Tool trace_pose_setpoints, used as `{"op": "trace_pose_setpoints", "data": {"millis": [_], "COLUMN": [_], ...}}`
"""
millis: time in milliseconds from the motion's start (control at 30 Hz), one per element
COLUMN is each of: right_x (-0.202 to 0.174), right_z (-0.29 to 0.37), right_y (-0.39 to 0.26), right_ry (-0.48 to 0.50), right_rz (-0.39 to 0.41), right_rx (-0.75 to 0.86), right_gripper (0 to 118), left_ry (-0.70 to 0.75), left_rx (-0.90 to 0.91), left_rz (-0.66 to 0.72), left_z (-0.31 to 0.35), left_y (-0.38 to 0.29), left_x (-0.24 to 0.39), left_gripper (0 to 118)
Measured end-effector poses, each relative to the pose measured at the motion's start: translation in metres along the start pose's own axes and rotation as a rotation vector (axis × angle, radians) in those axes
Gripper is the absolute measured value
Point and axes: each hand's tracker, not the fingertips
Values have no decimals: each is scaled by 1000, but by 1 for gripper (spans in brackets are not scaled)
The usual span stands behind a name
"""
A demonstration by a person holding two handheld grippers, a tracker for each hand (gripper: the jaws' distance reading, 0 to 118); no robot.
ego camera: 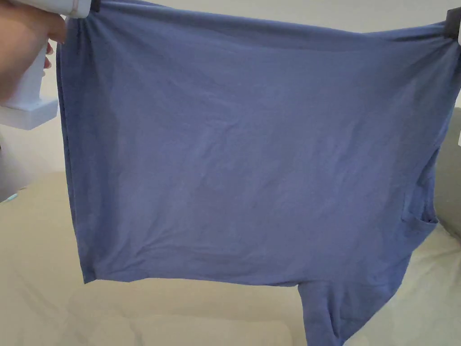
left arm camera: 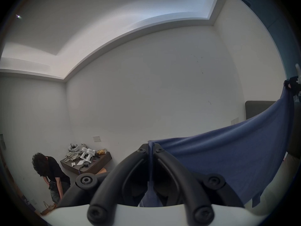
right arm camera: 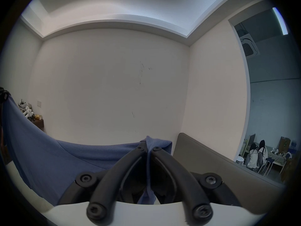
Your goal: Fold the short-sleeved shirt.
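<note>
In the left gripper view the left tool has its two black jaws pressed together on a top corner of the blue shirt, with a strip of cloth running down between them. From there the shirt's upper edge stretches away to the right and rises to the other tool at the far edge of the picture.

In the right gripper view the right tool is clamped the same way on the opposite top corner of the shirt, a tuft of cloth poking out past its jaw tips. The cloth sweeps off to the left of this tool.

In the head view the shirt hangs spread wide and clear of the cream bed below, held up at both upper corners. One short sleeve dangles from its lower right. A hand grips the white handle of the left tool at the upper left; the right tool sits at the upper right.

Beyond the left tool, a person bends over beside a dark bench carrying cloth and white devices. Beyond the right tool, two people sit in another room through an opening.
</note>
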Motion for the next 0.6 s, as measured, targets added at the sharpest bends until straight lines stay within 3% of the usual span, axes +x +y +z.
{"op": "trace_pose_setpoints", "data": {"millis": [300,467,600], "right_x": [-41,-67,-80], "right_z": [-60,-72,-68], "right_y": [-60,-139,-205], "right_ry": [25,45,92], "right_rz": [70,78,130], "right_rx": [-78,-180,-275], "right_gripper": [4,4,4], "left_ry": [-9,-54,-72], "left_rx": [-98,-196,-262], "left_rz": [-20,61,0], "left_z": [-85,-116,-126], "left_y": [-70,-145,-210], "left_x": [19,41,57], "left_gripper": [0,0,0]}}
